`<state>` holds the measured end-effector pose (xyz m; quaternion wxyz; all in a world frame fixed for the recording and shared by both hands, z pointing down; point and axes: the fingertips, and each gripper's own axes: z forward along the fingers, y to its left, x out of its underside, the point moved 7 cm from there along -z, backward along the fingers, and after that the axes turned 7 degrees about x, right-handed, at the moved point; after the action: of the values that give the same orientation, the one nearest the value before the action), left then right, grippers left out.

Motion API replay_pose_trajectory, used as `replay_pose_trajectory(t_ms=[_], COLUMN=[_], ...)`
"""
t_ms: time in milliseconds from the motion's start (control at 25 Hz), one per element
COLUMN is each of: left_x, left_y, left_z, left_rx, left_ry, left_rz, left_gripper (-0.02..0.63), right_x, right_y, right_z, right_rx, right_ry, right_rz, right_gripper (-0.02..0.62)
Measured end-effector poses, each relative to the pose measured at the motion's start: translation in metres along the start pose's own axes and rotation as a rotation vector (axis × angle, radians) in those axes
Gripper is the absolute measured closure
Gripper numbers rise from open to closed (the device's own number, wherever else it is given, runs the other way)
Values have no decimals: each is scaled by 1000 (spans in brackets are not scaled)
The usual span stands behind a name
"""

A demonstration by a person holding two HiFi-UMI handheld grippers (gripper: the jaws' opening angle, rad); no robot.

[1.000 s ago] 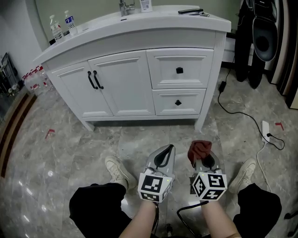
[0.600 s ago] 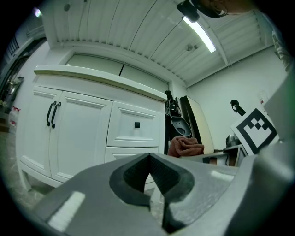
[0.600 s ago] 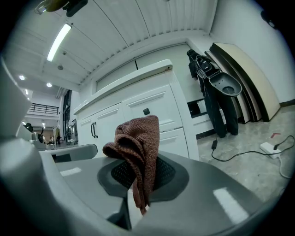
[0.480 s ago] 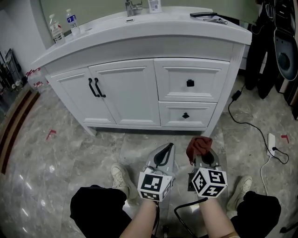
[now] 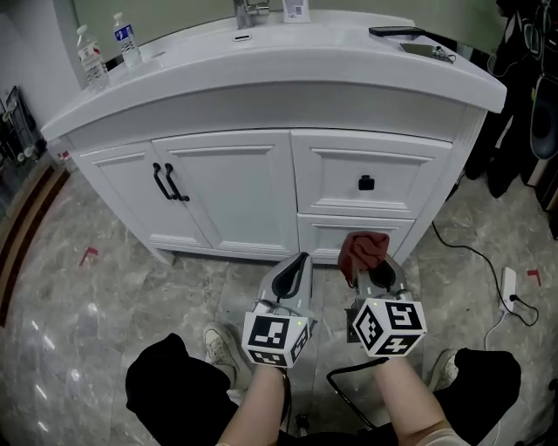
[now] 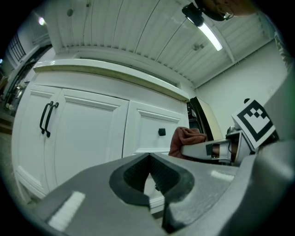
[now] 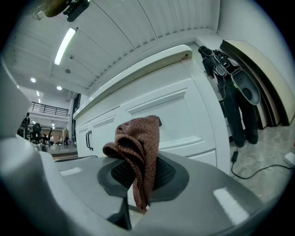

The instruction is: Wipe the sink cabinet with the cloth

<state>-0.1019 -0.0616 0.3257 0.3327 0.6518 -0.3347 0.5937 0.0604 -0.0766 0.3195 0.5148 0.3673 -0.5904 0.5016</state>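
**Cloth** (image 5: pixel 364 250) (image 7: pixel 136 147): one. Reddish-brown with a coarse knit weave, crumpled into soft folds. It stands bunched above the tips of the right gripper (image 5: pixel 370 266) (image 7: pixel 138 171), with a narrow tail hanging down between the jaws. It is held up in front of the drawer side of the cabinet, and whether it touches the panel cannot be told.

**Right gripper**: jaws closed onto the cloth.

**Left gripper** (image 5: pixel 301 260) (image 6: pixel 148 159): jaws pressed together at the tip with nothing between them. It is held just beside the right gripper.

**Sink cabinet** (image 5: pixel 261 174): one. White, with recessed panels under a curved white countertop.

**Change from a second ago**: the cabinet fills more of the head view. Both grippers stand nearer its front. The cloth, then seen against the floor, now overlaps the lower drawer and hides its knob.

**Counts**:
- Doors: two, each with one black bar handle (image 5: pixel 166 183).
- Drawers: two, stacked, with one black knob (image 5: pixel 366 183) showing.
- Water bottles (image 5: pixel 87 54): two, at the left end of the countertop.
- Faucet (image 5: pixel 248 10): one.
- Red floor marks (image 5: pixel 90 255): two.
- White power strip (image 5: pixel 510 287): one, with a black cable.
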Motion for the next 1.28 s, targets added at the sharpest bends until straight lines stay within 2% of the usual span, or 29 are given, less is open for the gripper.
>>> replay_pose_trajectory(t_ms=[400, 800, 1120, 1280], left_x=[-32, -50, -51, -46], left_y=[54, 75, 59, 53], left_z=[39, 49, 59, 65], left_rx=[-19, -16, 39, 54], left_ry=[-51, -79, -79, -76], left_rz=[23, 45, 72, 42], left_gripper=[604, 604, 604, 604], right_x=[-72, -98, -102, -102], right_y=[40, 84, 74, 55], right_z=[74, 119, 118, 114], right_rx=[-129, -231, -236, -195], right_ry=[-101, -94, -86, -79], right_rz=[-67, -106, -105, -110], right_gripper=[515, 515, 512, 512])
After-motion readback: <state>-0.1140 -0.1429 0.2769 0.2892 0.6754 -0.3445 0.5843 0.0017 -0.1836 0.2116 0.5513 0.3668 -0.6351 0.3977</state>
